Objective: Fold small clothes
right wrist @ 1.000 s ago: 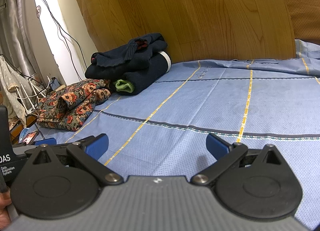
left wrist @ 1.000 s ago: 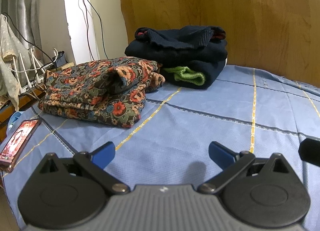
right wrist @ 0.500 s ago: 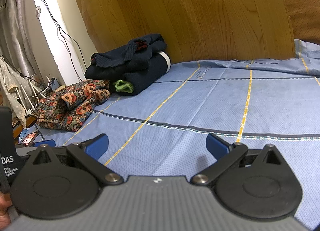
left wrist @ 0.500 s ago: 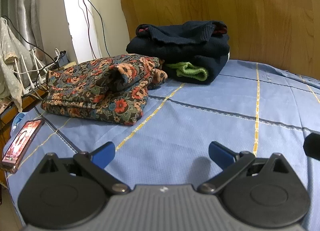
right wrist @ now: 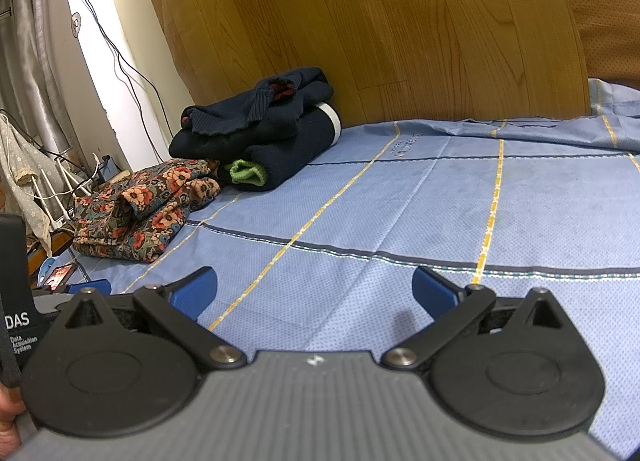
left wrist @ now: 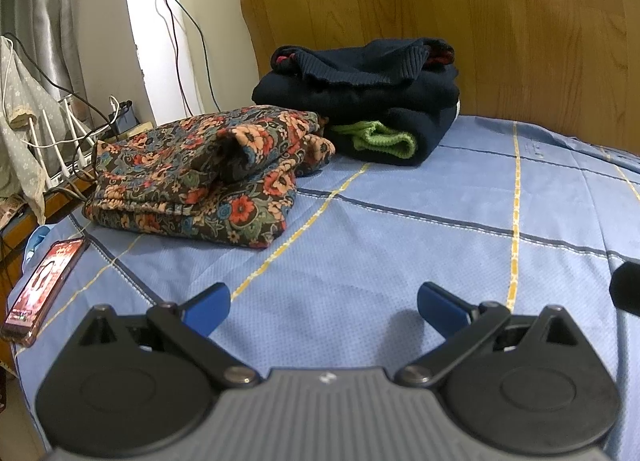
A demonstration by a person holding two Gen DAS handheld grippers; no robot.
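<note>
left claw (left wrist: pixel 324 307) released, empty | right claw (right wrist: pixel 314 293) released, empty | folded floral garment (left wrist: pixel 208 173) on bed (left wrist: pixel 400 229), far left, touching dark folded stack (left wrist: pixel 360 101) by headboard (left wrist: pixel 480 21)

Bed: blue sheet (left wrist: pixel 420 221) with yellow and dark grid lines.
Headboard: wood-grain panel (right wrist: pixel 380 33) behind it.
Wall: pale (left wrist: pixel 192 21), with hanging cables (left wrist: pixel 176 21).
Corner: grey curtain (left wrist: pixel 44 13).

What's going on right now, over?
Left gripper and right gripper: jaws open, empty. Floral garment and navy pile folded, untouched. Phone on bed edge.
</note>
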